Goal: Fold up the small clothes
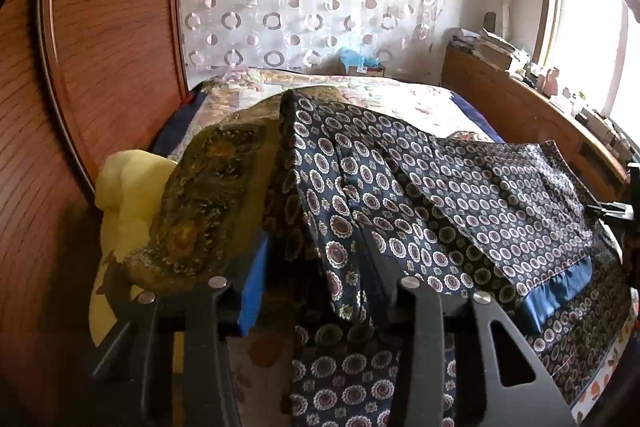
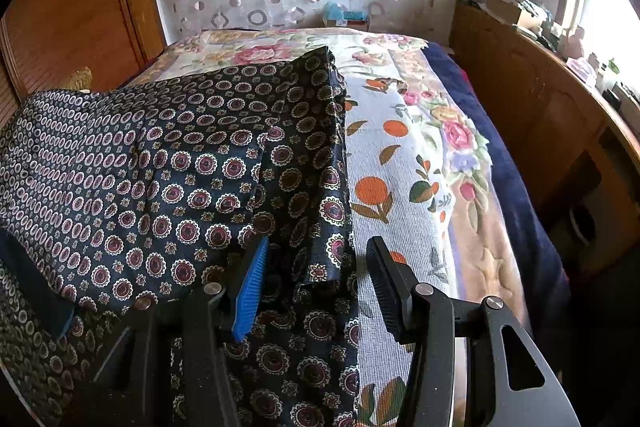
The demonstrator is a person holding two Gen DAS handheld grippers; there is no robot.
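Navy cloth printed with maroon-and-cream medallions, the patterned garment (image 1: 440, 195), is spread over the near part of the bed, on top of a floral bedspread (image 2: 404, 155) with oranges and roses. The left gripper (image 1: 320, 267) has a bunched fold of that garment running up between its two fingers, the blue pad (image 1: 254, 287) on one side and the dark finger on the other largely buried in fabric; whether the jaws actually pinch it I cannot tell from here. To its left a dark gold brocade cloth (image 1: 204, 203) is draped over something, with a yellow cushion (image 1: 128, 199) behind it. The right gripper (image 2: 316, 267) stands with its jaws wide apart at the garment's right edge: the blue-padded finger (image 2: 250, 287) sits over the patterned fabric, the black ribbed finger (image 2: 386, 287) over bare bedspread, and the garment's hanging corner lies between them without being squeezed. A wooden headboard (image 2: 532, 99) runs along the right side
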